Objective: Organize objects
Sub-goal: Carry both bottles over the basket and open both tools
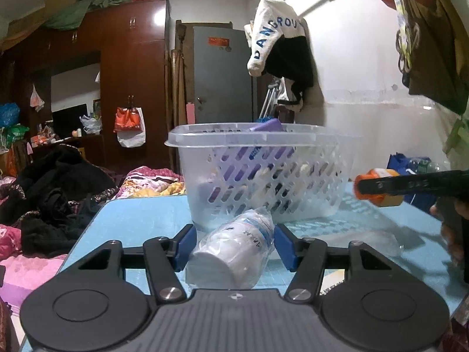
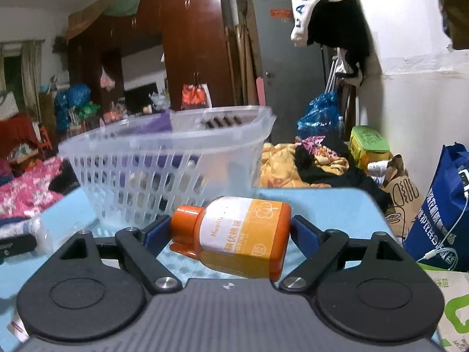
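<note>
The blue worktop (image 1: pixel 140 220) carries a clear plastic basket (image 1: pixel 263 176) at its far middle. The basket has slotted walls and an open top, and a purple thing (image 1: pixel 268 124) already leans inside it, with its end above the rim.

The basket lies straight ahead of both tongs, so I judge that the coming move is forward and up over the rim. From the left tongs (image 1: pixel 233 245) the near wall of the basket stands just beyond the load. From the right tongs (image 2: pixel 230 231) the basket is ahead and a little to the left, and its rim is higher than the load.

The right tongs pinch an orange bottle (image 2: pixel 234 234) by its two ends, the cap against the left finger and the bottom against the right one. So the long axis of this bottle runs across, left to right, a little tilted. It appears lifted off the worktop, and in the left view it hangs at the right of the basket.

The left tongs stand around a white bottle in a clear wrapper (image 1: pixel 231 252). Its long axis points away, toward the basket, with the white end near the camera. The pads touch the wrapper, but I cannot tell if they really press the bottle. This bottle seems to lie on the worktop, so the left side looks nearer to the basket but lower.
</note>
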`<state>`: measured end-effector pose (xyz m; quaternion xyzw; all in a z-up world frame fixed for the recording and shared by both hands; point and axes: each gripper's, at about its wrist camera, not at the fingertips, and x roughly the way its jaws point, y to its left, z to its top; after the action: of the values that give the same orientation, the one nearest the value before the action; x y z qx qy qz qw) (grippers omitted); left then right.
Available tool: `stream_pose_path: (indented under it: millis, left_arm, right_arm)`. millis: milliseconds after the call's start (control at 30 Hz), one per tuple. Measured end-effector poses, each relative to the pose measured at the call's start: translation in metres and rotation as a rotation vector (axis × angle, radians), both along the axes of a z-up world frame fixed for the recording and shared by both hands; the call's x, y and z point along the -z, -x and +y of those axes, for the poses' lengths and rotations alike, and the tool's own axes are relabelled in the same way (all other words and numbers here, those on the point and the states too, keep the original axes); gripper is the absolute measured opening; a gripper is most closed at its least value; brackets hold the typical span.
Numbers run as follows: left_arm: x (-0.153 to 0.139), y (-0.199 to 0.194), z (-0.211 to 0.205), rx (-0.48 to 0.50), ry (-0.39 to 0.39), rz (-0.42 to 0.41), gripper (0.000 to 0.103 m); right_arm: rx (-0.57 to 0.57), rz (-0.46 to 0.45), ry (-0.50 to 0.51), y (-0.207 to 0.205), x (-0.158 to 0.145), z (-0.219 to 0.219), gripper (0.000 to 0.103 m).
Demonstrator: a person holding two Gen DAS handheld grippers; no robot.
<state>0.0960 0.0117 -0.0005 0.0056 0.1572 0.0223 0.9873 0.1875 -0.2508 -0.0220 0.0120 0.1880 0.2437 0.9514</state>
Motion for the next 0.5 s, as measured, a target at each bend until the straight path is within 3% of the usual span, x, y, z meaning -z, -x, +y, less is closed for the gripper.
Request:
stream_pose_path:
  millis: [300, 500]
  left_arm:
    - [-0.015, 0.004, 0.007, 0.028, 0.042, -0.018, 0.06]
    - [-0.065, -0.016, 0.015, 0.07, 0.091, -0.034, 0.059]
  right_arm:
    - [-0.018, -0.1, -0.07, 0.029, -0.041, -0.021, 0.089]
    - [-0.063, -0.168, -0.07, 0.023, -0.082, -0.002, 0.089]
